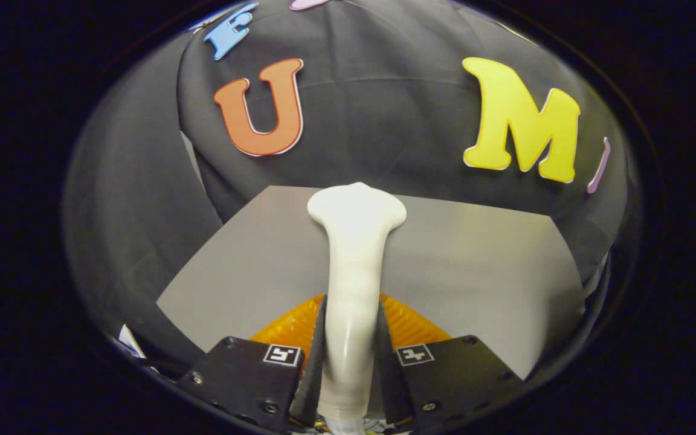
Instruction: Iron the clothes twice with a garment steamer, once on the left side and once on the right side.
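Beneath my gripper (351, 356) lies a flat grey tabletop (475, 266), with the black cloth wall (372, 121) of the booth rising behind it. My two fingers pinch the slim neck of a glossy white plastic garment steamer (354, 254) from both sides. Its flared head points forward, beyond the fingertips, above the tabletop. An orange ribbed piece (408, 323) shows just behind the fingers.

The garment steamer (354, 266) fills the hand-held gripper (351, 362); grey tabletop (475, 266) beyond lies open.
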A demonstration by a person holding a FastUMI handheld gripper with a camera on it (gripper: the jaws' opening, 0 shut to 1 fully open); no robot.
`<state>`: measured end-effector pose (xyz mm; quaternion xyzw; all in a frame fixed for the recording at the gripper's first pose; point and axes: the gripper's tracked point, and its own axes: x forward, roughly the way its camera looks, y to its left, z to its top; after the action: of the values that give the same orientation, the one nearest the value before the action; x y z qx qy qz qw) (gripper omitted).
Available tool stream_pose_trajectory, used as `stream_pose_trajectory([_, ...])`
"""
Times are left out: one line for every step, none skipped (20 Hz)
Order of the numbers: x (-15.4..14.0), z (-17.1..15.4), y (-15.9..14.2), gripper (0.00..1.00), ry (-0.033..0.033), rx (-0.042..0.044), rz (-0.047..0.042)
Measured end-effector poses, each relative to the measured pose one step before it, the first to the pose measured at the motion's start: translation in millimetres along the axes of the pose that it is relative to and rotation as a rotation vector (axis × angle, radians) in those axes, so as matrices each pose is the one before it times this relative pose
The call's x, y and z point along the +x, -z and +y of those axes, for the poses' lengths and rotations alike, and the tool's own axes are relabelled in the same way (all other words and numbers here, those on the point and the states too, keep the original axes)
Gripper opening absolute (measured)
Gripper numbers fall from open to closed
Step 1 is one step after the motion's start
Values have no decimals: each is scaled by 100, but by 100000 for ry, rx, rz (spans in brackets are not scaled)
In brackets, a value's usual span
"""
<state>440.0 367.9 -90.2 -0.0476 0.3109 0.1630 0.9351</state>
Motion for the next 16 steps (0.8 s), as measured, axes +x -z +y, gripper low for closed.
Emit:
stream_pose_trajectory([-196, 67, -29, 42, -800, 366, -421])
stream_pose_trajectory([-124, 88, 8, 40, -2068, 988, -497])
stream_pose_trajectory([-69, 104, 170, 38, -1542, 839, -93])
stream_pose_trajectory([-445, -246, -232, 36, -668, 603, -683])
stream_pose_trajectory([-509, -173, 13, 36, 87, -519, -447])
stream_pose_trajectory([-685, -140, 120, 34, -399, -261, -1245])
stream_pose_trajectory([-619, -167, 87, 34, -664, -444, -1329])
stream_pose_trajectory([-697, -171, 246, 33, -430, 96, -1216])
stream_pose_trajectory([-608, -41, 55, 33, -647, 223, -1386])
stream_pose_trajectory([-841, -144, 185, 32, -278, 984, -986])
stream_pose_trajectory([-915, -150, 64, 32, -267, 686, -637])
stream_pose_trajectory([-1000, -96, 43, 32, -586, 314, -1153])
stream_pose_trajectory([-1104, -149, -146, 32, -269, 36, -1910])
stream_pose_trajectory([-1315, -218, -266, 32, -97, 291, -2512])
stream_pose_trajectory([-1394, -28, -244, 32, -885, 476, -2680])
stream_pose_trajectory([-1398, 236, -274, 32, -1234, 379, -2983])
